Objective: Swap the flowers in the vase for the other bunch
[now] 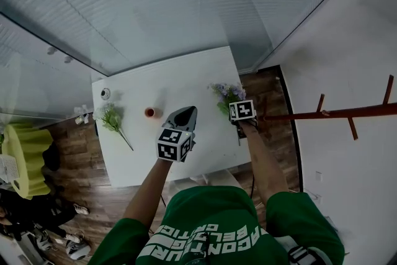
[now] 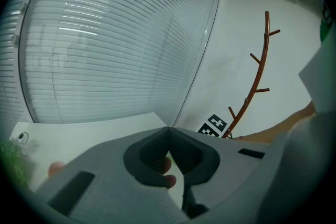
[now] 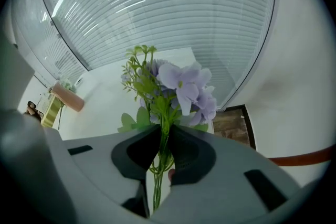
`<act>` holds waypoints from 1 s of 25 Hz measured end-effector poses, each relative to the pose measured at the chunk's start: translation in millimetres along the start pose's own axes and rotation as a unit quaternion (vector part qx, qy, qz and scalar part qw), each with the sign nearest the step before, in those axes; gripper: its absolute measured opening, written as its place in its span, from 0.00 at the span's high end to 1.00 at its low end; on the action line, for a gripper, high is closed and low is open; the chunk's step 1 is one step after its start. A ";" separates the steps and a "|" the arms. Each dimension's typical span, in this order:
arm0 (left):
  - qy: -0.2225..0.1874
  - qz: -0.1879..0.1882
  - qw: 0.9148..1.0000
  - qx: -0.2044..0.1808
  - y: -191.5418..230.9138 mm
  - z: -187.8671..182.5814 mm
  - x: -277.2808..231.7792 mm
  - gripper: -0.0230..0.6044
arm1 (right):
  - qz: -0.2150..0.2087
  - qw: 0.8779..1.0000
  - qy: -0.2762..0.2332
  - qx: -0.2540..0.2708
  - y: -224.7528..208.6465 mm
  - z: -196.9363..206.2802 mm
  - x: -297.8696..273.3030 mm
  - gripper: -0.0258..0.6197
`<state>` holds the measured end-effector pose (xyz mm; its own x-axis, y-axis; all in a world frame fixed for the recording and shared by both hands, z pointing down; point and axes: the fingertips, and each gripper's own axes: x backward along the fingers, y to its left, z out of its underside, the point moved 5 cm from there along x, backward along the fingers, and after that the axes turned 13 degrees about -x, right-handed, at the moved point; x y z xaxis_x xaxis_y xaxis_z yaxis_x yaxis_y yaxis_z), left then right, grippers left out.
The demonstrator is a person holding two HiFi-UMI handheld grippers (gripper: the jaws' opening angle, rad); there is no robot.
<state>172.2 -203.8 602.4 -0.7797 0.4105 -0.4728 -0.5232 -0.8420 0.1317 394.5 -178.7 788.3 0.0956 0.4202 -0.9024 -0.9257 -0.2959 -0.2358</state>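
Vase (image 1: 149,112), seemingly, between left bunch (image 1: 111,118) and right bunch (image 1: 227,95).

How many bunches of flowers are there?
2. A purple bunch is held in the right gripper at the right edge of the table; a green bunch lies on its left side. None seems hidden.

White block lettering (image 1: 208,238) runs across the green shirt (image 1: 205,205) at the near edge, upside down and too warped to read. The left cube (image 1: 173,144) and right cube (image 1: 242,110) bear only black-and-white square codes.
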 end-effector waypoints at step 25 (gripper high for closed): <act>-0.069 -0.063 0.995 -0.034 -20.7 -57.6 45.0 0.96 | -0.101 0.963 -0.244 0.047 63.1 -106.8 171.7 0.88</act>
<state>167.8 -188.0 528.3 -0.7517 0.5544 -0.3571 -0.5987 -0.8008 0.0169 391.6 -216.9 579.9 0.1151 0.8213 -0.5588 -0.9376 -0.0960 -0.3342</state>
